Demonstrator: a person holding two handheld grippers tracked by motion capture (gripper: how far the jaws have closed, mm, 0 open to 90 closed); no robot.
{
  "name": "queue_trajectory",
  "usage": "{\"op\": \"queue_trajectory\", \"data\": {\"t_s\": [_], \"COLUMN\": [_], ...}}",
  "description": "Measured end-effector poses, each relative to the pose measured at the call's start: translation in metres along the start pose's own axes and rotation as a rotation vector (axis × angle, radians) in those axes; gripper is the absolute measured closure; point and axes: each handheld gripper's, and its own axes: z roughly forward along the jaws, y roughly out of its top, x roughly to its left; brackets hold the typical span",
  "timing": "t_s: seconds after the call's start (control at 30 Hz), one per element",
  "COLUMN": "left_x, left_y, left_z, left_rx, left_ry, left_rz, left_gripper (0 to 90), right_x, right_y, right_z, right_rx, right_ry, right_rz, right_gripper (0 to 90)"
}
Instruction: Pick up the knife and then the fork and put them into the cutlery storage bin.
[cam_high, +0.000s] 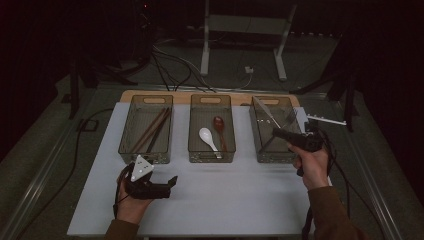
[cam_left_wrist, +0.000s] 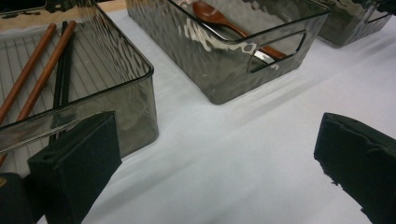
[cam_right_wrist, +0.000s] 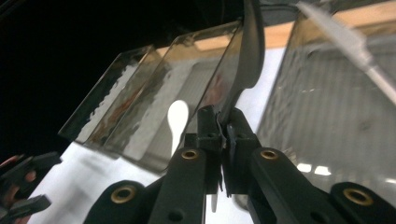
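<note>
White table (cam_high: 210, 200) fills the frame's centre, dark room behind. Lower left, the left gripper (cam_high: 172, 182) rests with jaws apart; at right, the right gripper (cam_high: 276, 132) clamps a knife (cam_high: 267, 114).

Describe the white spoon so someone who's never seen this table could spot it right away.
Three smoky see-through bins stand in a row on the white table. Look in the middle bin: the white spoon lies there beside a brown wooden spoon. It is the only white utensil; the left bin holds chopsticks.
</note>
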Motion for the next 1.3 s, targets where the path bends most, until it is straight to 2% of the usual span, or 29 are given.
{"op": "queue_trajectory", "data": {"t_s": [0.17, 0.43, 0.57, 0.93, 1.3], "left_x": [0.0, 0.0, 0.0, 0.0, -0.001], "left_y": [-0.001, -0.002, -0.002, -0.003, -0.003], "left_z": [0.001, 0.002, 0.002, 0.004, 0.003], "left_rx": [-0.002, 0.002, 0.003, 0.006, 0.004], "left_ry": [0.001, -0.001, -0.001, -0.002, -0.003], "left_rz": [-0.001, 0.0, -0.003, 0.0, 0.001], "left_gripper": [1.7, 1.7, 1.7, 1.7, 1.7], "right_x": [-0.009, -0.027, -0.034, -0.045, -0.056], "right_y": [0.01, 0.012, 0.01, 0.011, 0.012], "right_z": [-0.008, 0.0, 0.005, 0.014, 0.019], "right_rx": [-0.03, 0.011, 0.036, 0.085, 0.092], "right_ry": [-0.047, -0.158, -0.189, -0.227, -0.256], "right_rz": [0.013, 0.007, 0.011, 0.017, 0.037], "right_gripper": [87.6, 87.6, 87.6, 87.5, 87.4]}}
